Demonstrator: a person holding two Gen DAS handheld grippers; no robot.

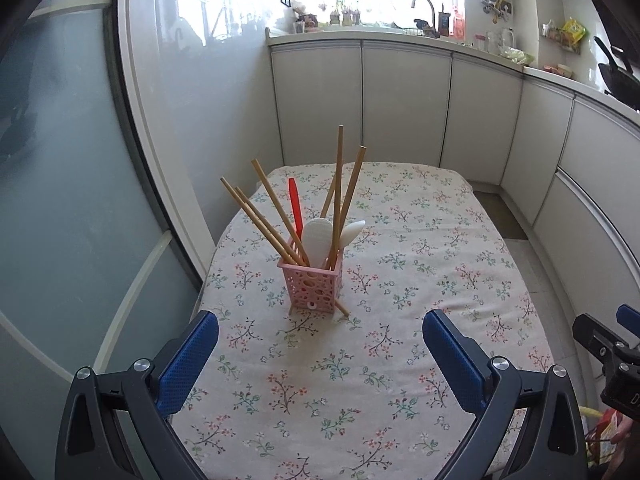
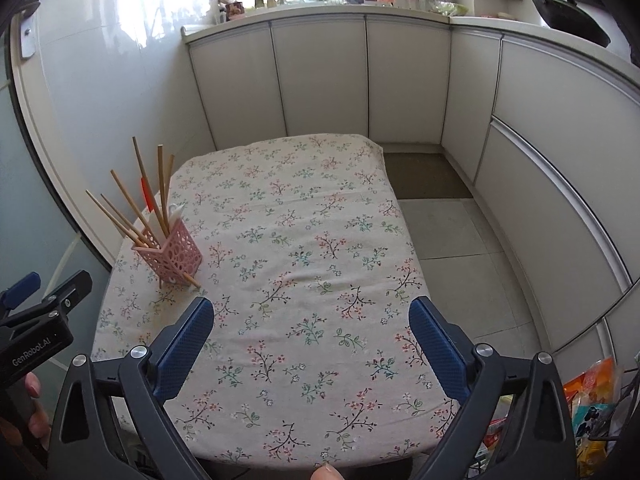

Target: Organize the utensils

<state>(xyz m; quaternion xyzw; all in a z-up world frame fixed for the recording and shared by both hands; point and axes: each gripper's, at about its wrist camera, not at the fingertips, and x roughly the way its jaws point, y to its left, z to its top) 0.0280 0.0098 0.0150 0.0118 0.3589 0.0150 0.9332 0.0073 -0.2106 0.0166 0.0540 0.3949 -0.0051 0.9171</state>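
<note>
Both grippers (image 1: 320,334) (image 2: 311,320) stood released and empty above the table (image 1: 420,264), the holder (image 1: 311,286) just ahead of the left.

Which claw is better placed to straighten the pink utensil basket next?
Probably the left claw: the pink basket sits straight ahead between its open pads. From the right claw, also open and empty, the basket lies off to the left.

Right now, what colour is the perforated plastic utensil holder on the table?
Pink, seen best in the left wrist view: the perforated plastic utensil holder.
</note>
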